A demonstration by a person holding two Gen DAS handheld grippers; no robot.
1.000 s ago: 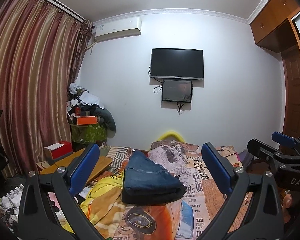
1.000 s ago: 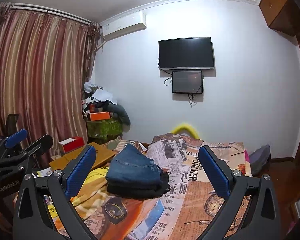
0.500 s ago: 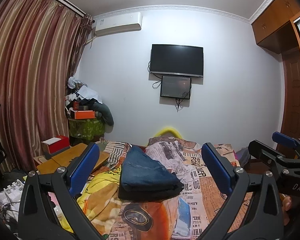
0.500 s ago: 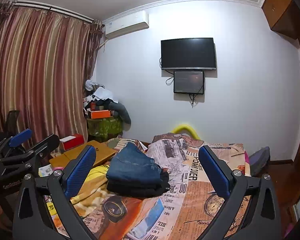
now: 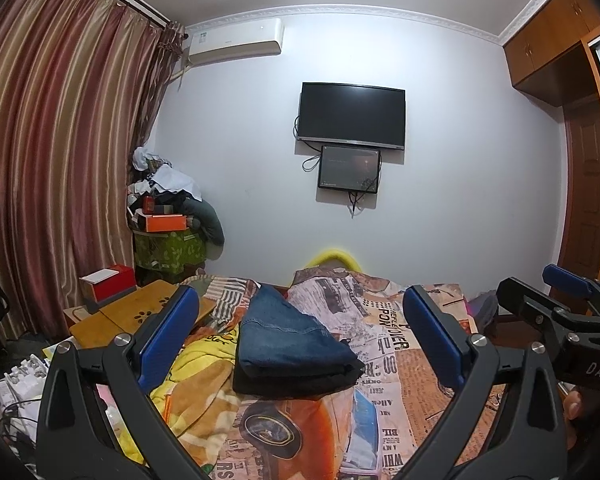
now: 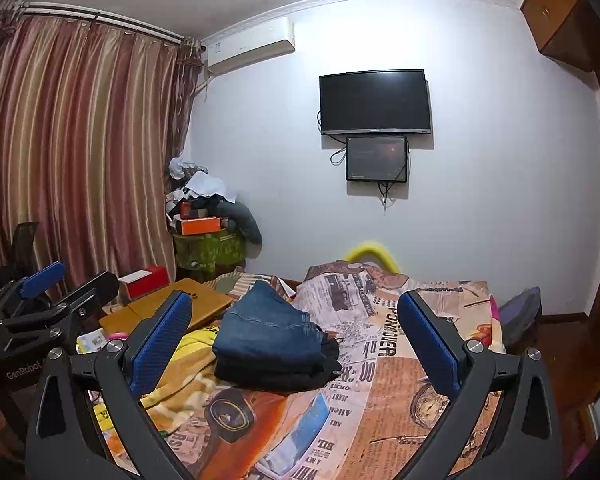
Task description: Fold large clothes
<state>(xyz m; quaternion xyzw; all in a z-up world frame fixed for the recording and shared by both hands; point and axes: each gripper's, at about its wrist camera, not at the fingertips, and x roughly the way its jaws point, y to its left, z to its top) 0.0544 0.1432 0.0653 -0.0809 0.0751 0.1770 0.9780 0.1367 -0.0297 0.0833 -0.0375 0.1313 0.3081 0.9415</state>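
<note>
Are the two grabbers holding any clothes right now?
No. The left gripper and right gripper are both open and empty. The folded jeans lie untouched on the bed.

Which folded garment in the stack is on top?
The blue jeans, folded, sit on top. The black garment lies beneath them on the printed bedspread, showing only along the stack's lower edge.

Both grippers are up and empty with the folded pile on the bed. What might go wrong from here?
1. The folded jeans sit askew on the black garment; a nudge may topple or unfold the stack.
2. The pile rests at the edge of the rumpled yellow blanket, an uneven base.
3. The left gripper and right gripper are held close together, so they might collide.
</note>
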